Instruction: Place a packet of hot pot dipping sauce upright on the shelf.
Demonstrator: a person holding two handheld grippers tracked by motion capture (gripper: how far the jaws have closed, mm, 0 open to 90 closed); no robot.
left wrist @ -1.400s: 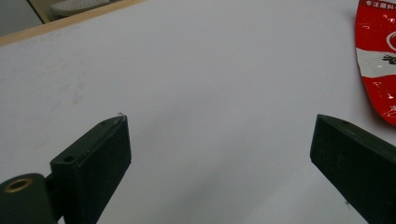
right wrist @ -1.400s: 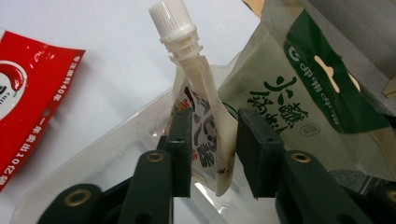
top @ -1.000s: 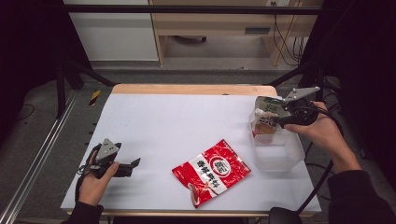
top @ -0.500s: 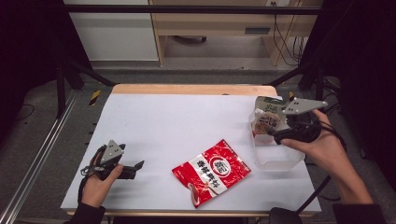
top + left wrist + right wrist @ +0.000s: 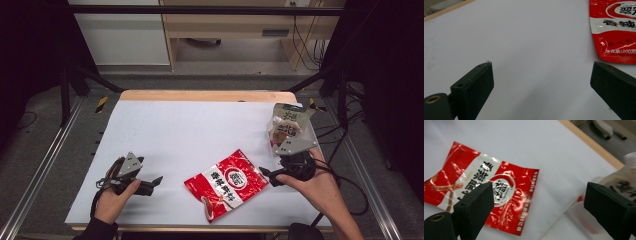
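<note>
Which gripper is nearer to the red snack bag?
Right. The right gripper sits just beside the red snack bag's right edge; the left gripper lies farther off, to its left.

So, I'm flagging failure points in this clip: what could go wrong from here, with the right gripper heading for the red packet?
1. The red snack packet lies flat on the white table; the open right gripper might skid over its glossy film or only pinch a corner.
2. The spouted pouch stands upright in the clear container just behind that hand; a backward swing could knock it over.
3. The left gripper, also open, could meet the right one if both reach in.
</note>
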